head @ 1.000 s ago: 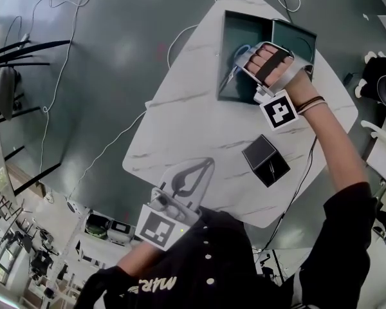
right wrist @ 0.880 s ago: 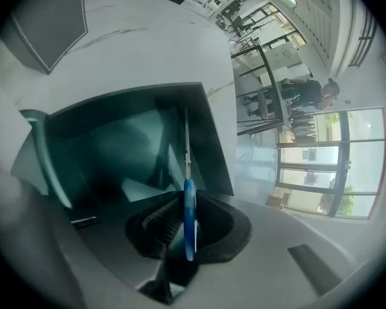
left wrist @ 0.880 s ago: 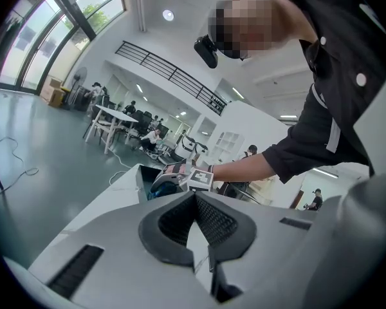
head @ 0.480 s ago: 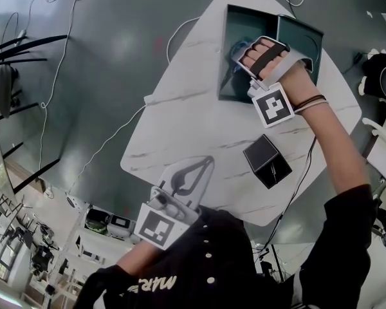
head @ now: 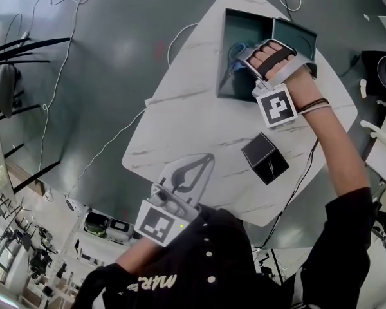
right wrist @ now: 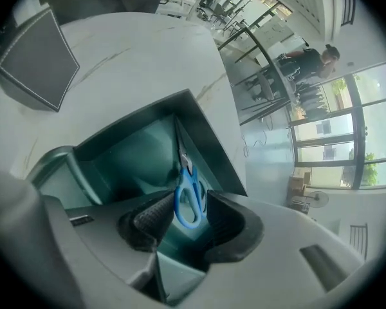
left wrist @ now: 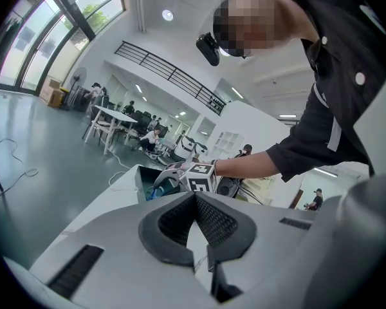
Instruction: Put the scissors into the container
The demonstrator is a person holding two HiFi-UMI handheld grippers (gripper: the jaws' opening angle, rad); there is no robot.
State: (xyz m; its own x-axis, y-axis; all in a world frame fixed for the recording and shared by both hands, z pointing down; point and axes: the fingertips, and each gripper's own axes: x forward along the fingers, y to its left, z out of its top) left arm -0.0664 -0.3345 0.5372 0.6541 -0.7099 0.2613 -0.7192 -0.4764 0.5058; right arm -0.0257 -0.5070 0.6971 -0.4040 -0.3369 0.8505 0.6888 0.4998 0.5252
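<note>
The scissors (right wrist: 188, 195), with blue handles, lie inside the dark teal container (right wrist: 206, 134), blades up along its inner wall. My right gripper (right wrist: 188, 206) hangs over them with its jaws opening; the handles show in the gap and the pads do not press on them. In the head view the right gripper (head: 235, 59) reaches into the container (head: 226, 50) at the table's far side, and only a blue bit of the scissors (head: 234, 48) shows. My left gripper (head: 208, 162) rests near the table's front edge, shut and empty; the left gripper view shows the left gripper (left wrist: 194, 197) with its tips meeting.
A black box (head: 265, 159) stands on the white marble table (head: 193, 121) between the two grippers. The container's lid (head: 294, 37) lies against its right side. Cables (head: 64, 50) trail over the grey floor to the left. People and chairs are far off.
The right gripper has stayed over the container, shifting only slightly. The left gripper has not moved.
</note>
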